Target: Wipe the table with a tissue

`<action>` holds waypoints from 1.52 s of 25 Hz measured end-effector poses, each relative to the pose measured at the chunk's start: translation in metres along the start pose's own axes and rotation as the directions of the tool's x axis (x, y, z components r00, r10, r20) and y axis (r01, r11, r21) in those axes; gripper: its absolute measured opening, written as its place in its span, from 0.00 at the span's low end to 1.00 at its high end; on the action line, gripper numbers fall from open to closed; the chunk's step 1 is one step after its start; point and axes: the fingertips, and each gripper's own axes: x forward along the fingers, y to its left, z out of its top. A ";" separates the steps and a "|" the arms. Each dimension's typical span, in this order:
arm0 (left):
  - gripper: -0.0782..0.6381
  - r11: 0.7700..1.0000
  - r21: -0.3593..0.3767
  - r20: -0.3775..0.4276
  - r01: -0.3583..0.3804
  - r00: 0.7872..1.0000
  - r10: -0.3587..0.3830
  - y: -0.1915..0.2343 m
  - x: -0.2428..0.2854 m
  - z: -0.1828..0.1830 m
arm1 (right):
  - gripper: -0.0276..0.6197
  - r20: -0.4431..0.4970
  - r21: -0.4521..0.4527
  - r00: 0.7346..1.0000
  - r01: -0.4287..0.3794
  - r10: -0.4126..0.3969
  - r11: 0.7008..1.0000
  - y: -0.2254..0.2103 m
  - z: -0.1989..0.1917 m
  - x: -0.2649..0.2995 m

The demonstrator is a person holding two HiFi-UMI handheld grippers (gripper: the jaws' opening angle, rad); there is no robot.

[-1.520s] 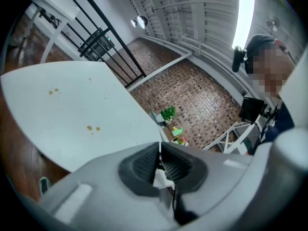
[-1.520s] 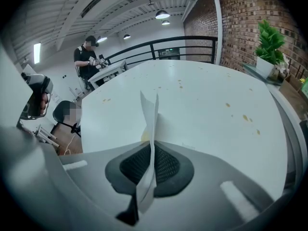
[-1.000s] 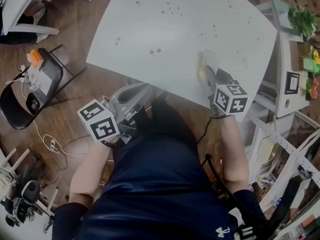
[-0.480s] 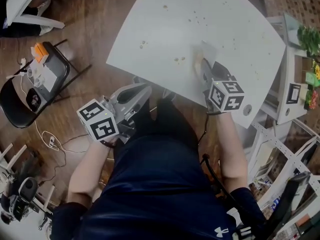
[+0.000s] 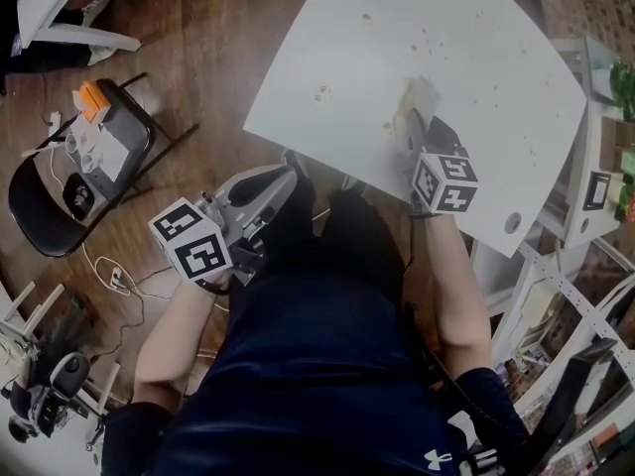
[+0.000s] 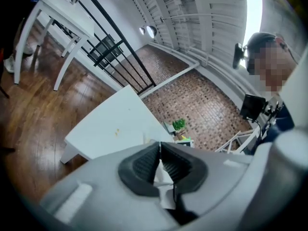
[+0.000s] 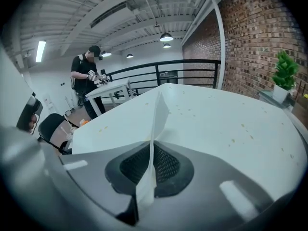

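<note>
2 grippers are in our hands, and both have their jaws pressed together. Our right gripper (image 5: 410, 135) reaches over the near part of the white table (image 5: 496, 48) and pinches the tissue (image 5: 419, 97) between its ribbed pads. In the right gripper view the sheet stands edge-on, rising out of the closed jaws and running forward above the table top. We cannot tell whether its far end presses on the surface. Small brown crumbs (image 5: 321, 92) are scattered over the table, some just beside the tissue and others further toward the far side. Our left gripper (image 5: 290, 174) is off the table, over the wooden floor (image 5: 198, 58) and just short of the table's near edge. In the left gripper view its pads are closed on 1 small white scrap (image 6: 163, 191), which hangs down behind them. A marker cube (image 5: 193, 241) sits on the left gripper at our wrist, and another sits on the right. A black folding chair (image 5: 40, 206) stands well to the left on the floor, with orange and white gadgets on its seat. A green potted plant (image 7: 285, 71) stands beyond the table's far right edge, in front of a brick wall.
</note>
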 end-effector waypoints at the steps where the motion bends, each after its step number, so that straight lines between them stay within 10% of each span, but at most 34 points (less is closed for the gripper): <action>1: 0.12 1.000 0.005 -0.010 0.002 1.000 -0.002 0.001 0.000 0.000 | 0.06 -0.004 -0.006 1.000 0.004 -0.004 1.000 0.001 -0.002 -0.001; 15: 0.12 0.999 0.041 -0.060 0.002 0.998 0.000 -0.028 0.048 -0.006 | 0.06 -0.184 -0.226 0.983 -0.033 -0.010 0.973 0.017 -0.038 0.001; 38: 0.12 0.990 0.066 -0.261 0.121 0.960 -0.100 -0.003 0.033 0.024 | 0.06 -0.160 -0.113 0.986 0.024 -0.042 0.993 0.066 -0.028 0.020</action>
